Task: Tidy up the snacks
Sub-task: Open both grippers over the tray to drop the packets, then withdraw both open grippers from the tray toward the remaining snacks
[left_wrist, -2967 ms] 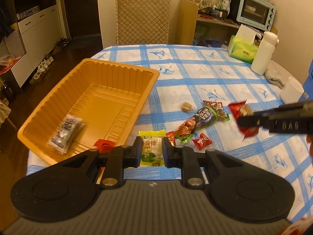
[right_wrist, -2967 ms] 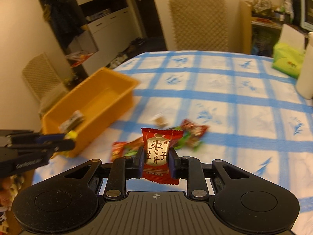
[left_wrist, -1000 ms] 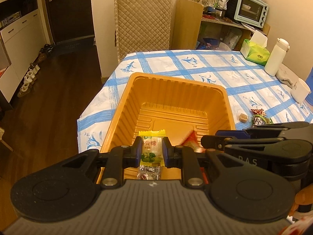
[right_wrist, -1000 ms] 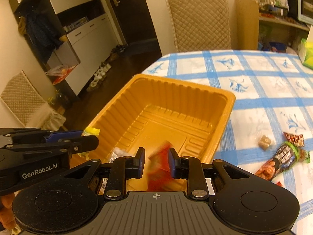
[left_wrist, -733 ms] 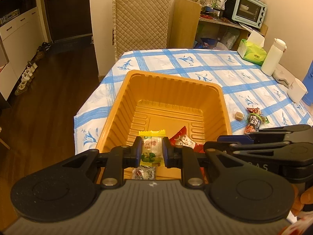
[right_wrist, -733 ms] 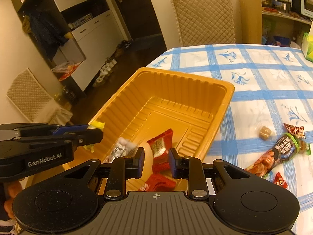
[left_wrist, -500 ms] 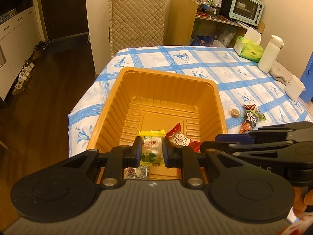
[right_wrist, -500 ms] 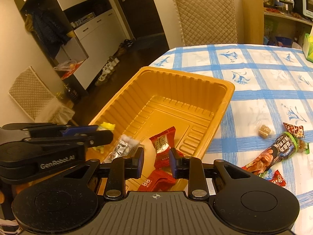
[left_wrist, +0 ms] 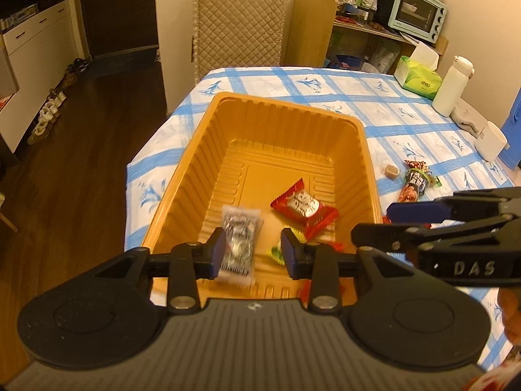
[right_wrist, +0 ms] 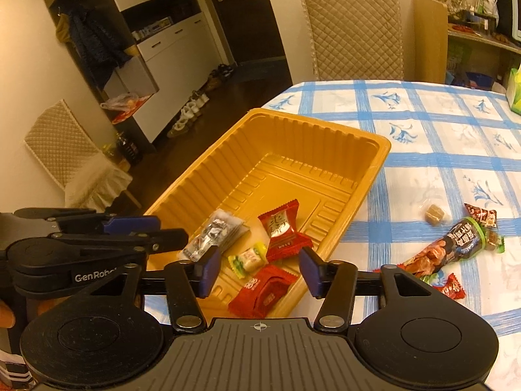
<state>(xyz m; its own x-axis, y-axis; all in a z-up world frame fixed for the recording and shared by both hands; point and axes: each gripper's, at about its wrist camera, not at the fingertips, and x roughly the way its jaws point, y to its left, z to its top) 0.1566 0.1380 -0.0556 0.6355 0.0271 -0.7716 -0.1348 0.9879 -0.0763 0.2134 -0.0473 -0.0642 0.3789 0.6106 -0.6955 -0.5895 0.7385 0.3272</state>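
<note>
Hovering over the orange tray, left tool and right tool gape wide, holding nothing.

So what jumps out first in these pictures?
The big orange tray at the table's corner grabs the eye, with four wrapped snacks inside, among them a bright red candy packet. Both black tools, left tool and right tool, hover open over it. More snacks, including a long sausage packet, lie on the blue-checked tablecloth beside it.
</note>
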